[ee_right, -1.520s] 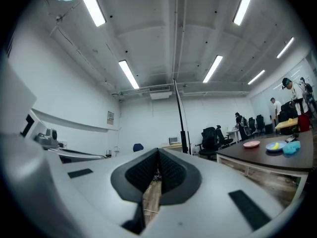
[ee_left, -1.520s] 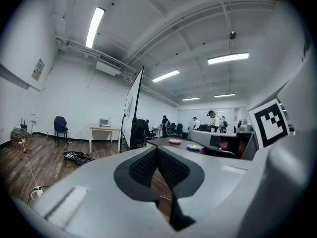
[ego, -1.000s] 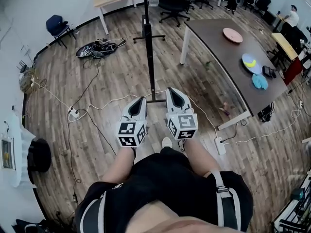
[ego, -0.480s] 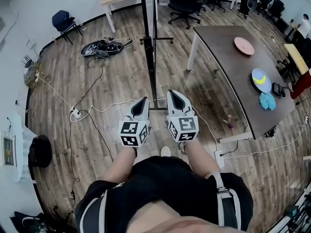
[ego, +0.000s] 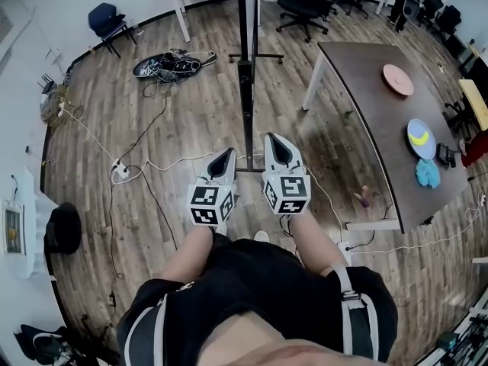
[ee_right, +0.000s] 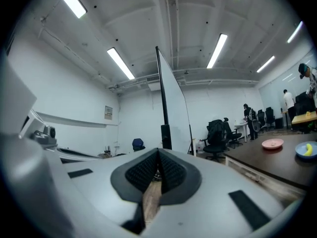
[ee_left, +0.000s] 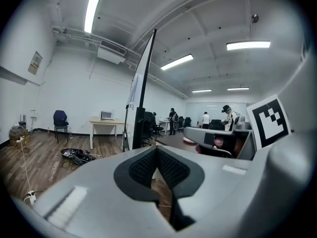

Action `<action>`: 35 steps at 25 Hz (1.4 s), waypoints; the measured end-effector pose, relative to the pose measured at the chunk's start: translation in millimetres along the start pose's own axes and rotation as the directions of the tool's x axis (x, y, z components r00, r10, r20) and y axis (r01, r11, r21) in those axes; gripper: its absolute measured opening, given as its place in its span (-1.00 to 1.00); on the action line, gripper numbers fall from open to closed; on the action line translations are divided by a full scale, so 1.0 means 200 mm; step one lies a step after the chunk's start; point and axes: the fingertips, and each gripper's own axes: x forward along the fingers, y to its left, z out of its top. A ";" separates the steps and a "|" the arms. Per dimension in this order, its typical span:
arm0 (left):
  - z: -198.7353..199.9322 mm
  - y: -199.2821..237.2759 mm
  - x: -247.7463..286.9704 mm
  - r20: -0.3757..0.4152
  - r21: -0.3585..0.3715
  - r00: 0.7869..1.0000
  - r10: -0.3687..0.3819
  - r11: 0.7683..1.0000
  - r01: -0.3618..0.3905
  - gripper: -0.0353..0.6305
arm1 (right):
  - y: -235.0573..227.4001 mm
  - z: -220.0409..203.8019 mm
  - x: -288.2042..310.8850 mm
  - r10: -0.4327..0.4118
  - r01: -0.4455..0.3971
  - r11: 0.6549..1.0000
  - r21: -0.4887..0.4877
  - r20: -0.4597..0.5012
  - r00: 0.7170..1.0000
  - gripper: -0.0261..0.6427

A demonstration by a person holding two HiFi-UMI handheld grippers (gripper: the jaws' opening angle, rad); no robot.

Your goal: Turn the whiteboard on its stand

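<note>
The whiteboard on its stand (ego: pixel 245 75) shows edge-on in the head view as a tall black post and thin board, with one foot bar far off (ego: pixel 256 56) and one just beyond my grippers. In the left gripper view the board's edge (ee_left: pixel 143 83) rises ahead and slightly left. The right gripper view shows its white face (ee_right: pixel 174 115) straight ahead. My left gripper (ego: pixel 226 153) and right gripper (ego: pixel 274 139) are held side by side in front of my legs, short of the stand and touching nothing. Both are shut, with nothing between their pads (ee_left: pixel 156 150) (ee_right: pixel 159 155).
A long dark table (ego: pixel 366 105) stands to the right with a pink plate (ego: pixel 397 79), a blue plate (ego: pixel 422 138) and a blue cloth (ego: pixel 428 171). Cables (ego: pixel 149 162) and a power strip (ego: pixel 118 172) cross the wood floor at left. A bag pile (ego: pixel 171 65) lies beyond.
The view has shifted so the stand and table sit further right and a little nearer. Both grippers stay shut and side by side, the same way as before.
</note>
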 end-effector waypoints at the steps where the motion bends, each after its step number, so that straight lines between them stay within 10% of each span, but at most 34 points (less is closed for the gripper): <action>1: 0.02 0.03 0.02 0.004 0.003 1.000 -0.004 1.000 0.004 -0.87 | -0.01 0.00 0.04 -0.008 0.008 1.000 -0.003 -0.003 1.000 -0.90; 14: 0.16 0.37 0.08 0.046 0.000 0.999 -0.002 1.000 0.002 -0.87 | 0.08 0.02 0.55 -0.033 0.032 0.997 -0.074 -0.016 0.999 -0.88; 21: 0.18 0.53 0.02 0.064 -0.019 0.997 0.031 0.999 -0.030 -0.87 | -0.04 -0.04 0.79 -0.166 0.164 0.985 -0.046 -0.042 0.985 -0.23; 35: 0.13 0.67 -0.10 0.055 -0.050 0.997 0.055 0.997 -0.052 -0.87 | -0.21 -0.19 1.13 -0.259 0.253 0.966 -0.056 -0.163 0.952 -0.27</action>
